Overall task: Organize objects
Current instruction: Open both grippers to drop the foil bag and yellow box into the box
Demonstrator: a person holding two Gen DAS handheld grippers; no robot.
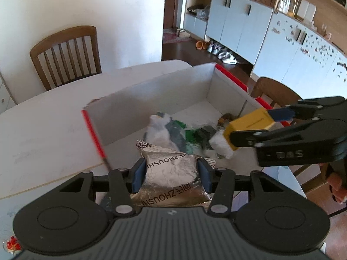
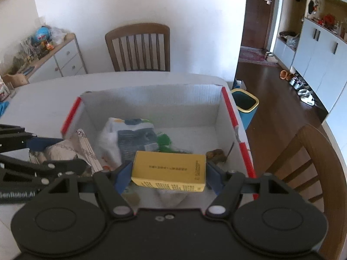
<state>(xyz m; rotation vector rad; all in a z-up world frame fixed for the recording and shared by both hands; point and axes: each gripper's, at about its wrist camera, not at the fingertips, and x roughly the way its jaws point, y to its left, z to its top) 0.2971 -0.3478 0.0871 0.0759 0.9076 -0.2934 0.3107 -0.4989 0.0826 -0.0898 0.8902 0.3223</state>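
A white cardboard box with red edges (image 1: 151,91) (image 2: 227,108) sits on the white table. Inside lie a plastic-wrapped blue and green bundle (image 1: 171,130) (image 2: 132,136) and a small brown item (image 2: 215,153). My left gripper (image 1: 171,171) is shut on a silver foil packet (image 1: 171,169) at the box's near edge; the packet also shows in the right wrist view (image 2: 63,149). My right gripper (image 2: 168,171) is shut on a yellow box (image 2: 170,169) and holds it above the box's inside. From the left wrist view the yellow box (image 1: 249,125) hangs over the box's right side.
Wooden chairs stand behind the table (image 1: 65,56) (image 2: 138,47) and at its right (image 2: 308,169). A blue bin (image 2: 246,108) stands on the floor beyond the box. Cabinets (image 1: 238,23) line the right wall, with shoes (image 1: 216,51) below.
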